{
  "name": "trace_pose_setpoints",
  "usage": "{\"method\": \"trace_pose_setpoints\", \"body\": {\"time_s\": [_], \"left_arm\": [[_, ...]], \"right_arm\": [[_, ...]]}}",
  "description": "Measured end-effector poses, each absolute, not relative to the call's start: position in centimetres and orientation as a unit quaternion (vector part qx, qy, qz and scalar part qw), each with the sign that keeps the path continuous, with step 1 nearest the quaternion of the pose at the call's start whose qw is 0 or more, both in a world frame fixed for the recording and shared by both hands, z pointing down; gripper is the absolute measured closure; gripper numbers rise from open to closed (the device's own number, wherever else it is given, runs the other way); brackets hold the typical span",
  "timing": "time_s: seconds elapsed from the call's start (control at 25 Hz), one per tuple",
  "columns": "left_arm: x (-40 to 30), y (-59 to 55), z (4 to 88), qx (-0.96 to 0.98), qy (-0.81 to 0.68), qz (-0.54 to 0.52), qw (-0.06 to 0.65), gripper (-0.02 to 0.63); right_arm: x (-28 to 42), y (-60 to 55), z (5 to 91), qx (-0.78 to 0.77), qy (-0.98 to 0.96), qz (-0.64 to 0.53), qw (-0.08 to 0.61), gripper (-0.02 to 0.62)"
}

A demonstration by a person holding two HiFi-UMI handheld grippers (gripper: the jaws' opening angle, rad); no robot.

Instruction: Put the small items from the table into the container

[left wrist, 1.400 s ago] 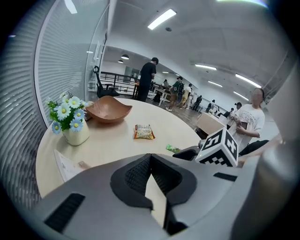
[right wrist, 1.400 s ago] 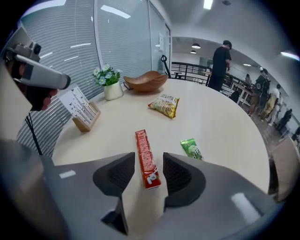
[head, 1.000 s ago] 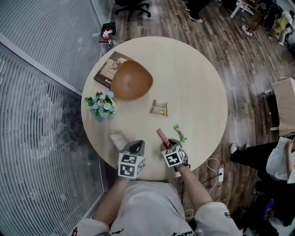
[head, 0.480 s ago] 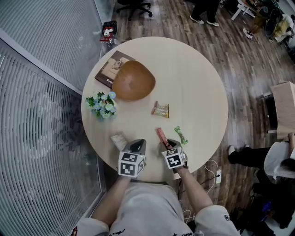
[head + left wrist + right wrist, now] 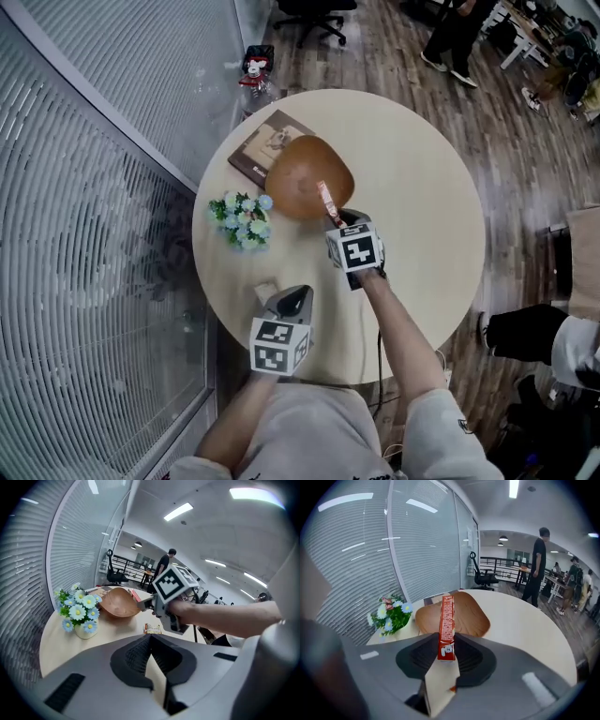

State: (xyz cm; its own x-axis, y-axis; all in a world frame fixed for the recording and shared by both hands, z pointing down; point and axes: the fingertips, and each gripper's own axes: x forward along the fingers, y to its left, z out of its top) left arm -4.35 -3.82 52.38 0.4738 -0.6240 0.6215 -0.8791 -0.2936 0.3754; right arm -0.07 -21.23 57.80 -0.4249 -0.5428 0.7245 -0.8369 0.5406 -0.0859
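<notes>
Because the task is to gather the loose snacks into one vessel, the layout reads plainly from the left of the head view: a small pot of flowers stands at the left edge of the round tabletop, out of the working path. Just right of it and lower in the frame, the left gripper waits at the near rim, its forearm drawn close to the body and the tool tipped downward. Its fingers are together with nothing between them. A pale packet shows just beside its tip, probably the next thing to be taken. Further up, a brown book lies under the wooden bowl, which looks to be the container. Its open mouth faces up, so things can simply be let fall into it. At the bowl's near right edge hangs the red snack bar, pinched by its lower end so that most of its length juts forward. That hold should let the free end reach over the rim before the tool does. The right gripper has its fingers clamped on the bar's flat sides. Its arm is stretched from the lower middle of the frame toward the centre, and the tool is pitched down at the bowl. In the left gripper view a wrapped snack lies on the tabletop below that arm, not yet collected.
</notes>
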Motion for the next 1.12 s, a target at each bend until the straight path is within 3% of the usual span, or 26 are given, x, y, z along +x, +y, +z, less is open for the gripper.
{"method": "trace_pose_setpoints", "body": {"time_s": [0.24, 0.6, 0.92, 1.12], "left_arm": [[-7.4, -6.1, 51.2, 0.764, -0.512, 0.170, 0.355, 0.600], [-11.1, -8.2, 51.9, 0.749, -0.528, 0.160, 0.368, 0.600], [-10.1, -8.6, 51.4, 0.753, -0.520, 0.156, 0.372, 0.600], [-7.6, -8.6, 51.1, 0.767, -0.509, 0.167, 0.354, 0.600]], "right_arm": [[-4.2, -26.4, 60.2, 0.415, -0.797, 0.249, 0.362, 0.492], [-5.1, -28.5, 64.8, 0.435, -0.758, 0.255, 0.414, 0.491], [-3.3, -26.8, 60.0, 0.458, -0.783, 0.255, 0.335, 0.507], [0.7, -21.3, 55.5, 0.475, -0.807, 0.221, 0.273, 0.590]]}}
